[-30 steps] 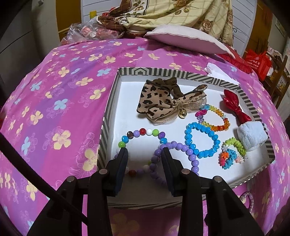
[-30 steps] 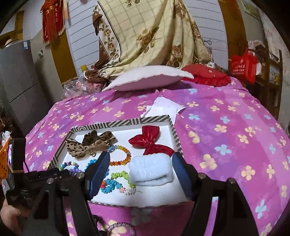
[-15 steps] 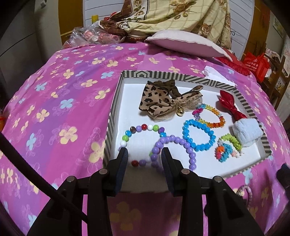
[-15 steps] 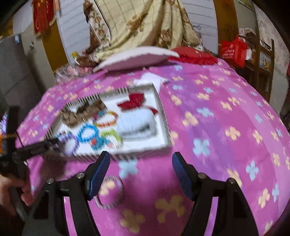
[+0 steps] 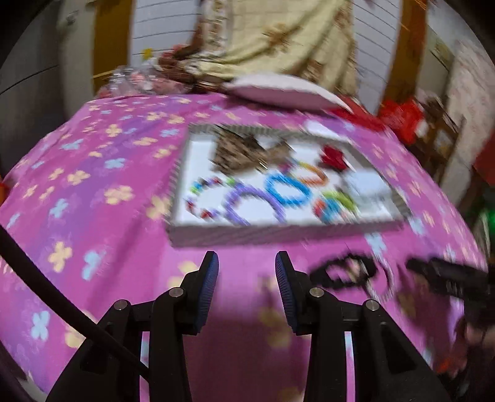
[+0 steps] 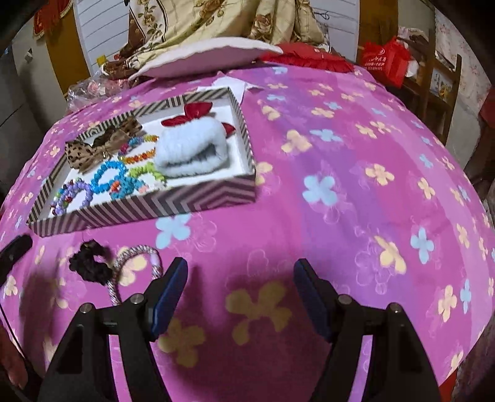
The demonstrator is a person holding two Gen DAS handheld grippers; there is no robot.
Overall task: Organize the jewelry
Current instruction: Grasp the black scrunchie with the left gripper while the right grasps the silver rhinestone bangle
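A bed (image 6: 355, 191) with a pink flowery cover carries a striped box (image 6: 148, 205) that sits toward the far left side of it. Inside the box lie a leopard bow (image 6: 92, 151), a red bow (image 6: 198, 113), a fluffy white band (image 6: 188, 148), a blue bead bracelet (image 6: 108, 177), a purple bead bracelet (image 6: 72, 193), an orange and rainbow bead bracelet (image 6: 139, 151) and a green one (image 6: 148, 170). On the cover, just in front of the box's near edge, lie a black scrunchie (image 6: 89, 263) and a pink-and-white rope hair tie (image 6: 136, 266), touching each other. The right gripper (image 6: 239, 293) hangs over the bare cover near the front edge of the bed, with its jaws wide apart and nothing between them. The hair tie is just beside its left finger. The left gripper (image 5: 246, 287) hangs over the cover in front of the box, with its jaws partly apart and holding nothing. Its view is blurry. A pillow (image 6: 204, 57) and a flowery blanket (image 6: 216, 21) lie at the far edge of the bed.
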